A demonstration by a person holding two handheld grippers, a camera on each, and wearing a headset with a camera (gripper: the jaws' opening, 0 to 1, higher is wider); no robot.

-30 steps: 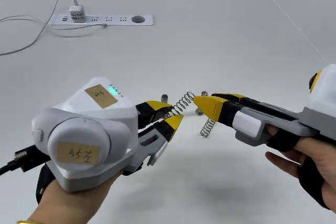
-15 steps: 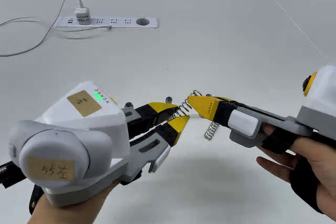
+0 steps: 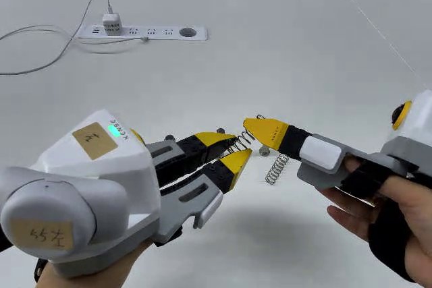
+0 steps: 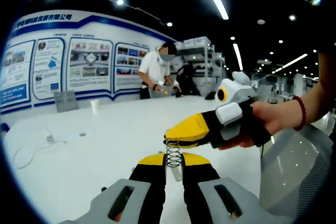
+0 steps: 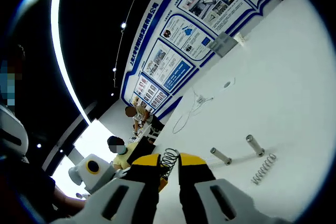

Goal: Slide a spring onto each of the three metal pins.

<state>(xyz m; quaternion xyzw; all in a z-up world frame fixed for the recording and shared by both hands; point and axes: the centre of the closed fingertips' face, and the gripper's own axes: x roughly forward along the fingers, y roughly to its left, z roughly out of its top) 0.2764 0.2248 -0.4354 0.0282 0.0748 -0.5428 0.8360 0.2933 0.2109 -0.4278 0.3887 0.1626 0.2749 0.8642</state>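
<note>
Workbench, white table. L gripper, at lower left of the head view, has its yellow-tipped jaws pinched on one end of a small spring. R gripper comes in from the right w/ its jaws nipped on the spring's other end. The spring bridges the short gap btwn the two sets of tips, held up off the table.

L gripper view: the spring stands btwn that gripper's own tips, w/ R gripper's tips on its top end.

A second spring lies loose on the table, below R gripper's tips. A pin top shows just behind L gripper's upper tip.

R gripper view: two pins stand on the table near each other, w/ the second spring close by.

Far back: a power strip w/ a charger plugged in.
</note>
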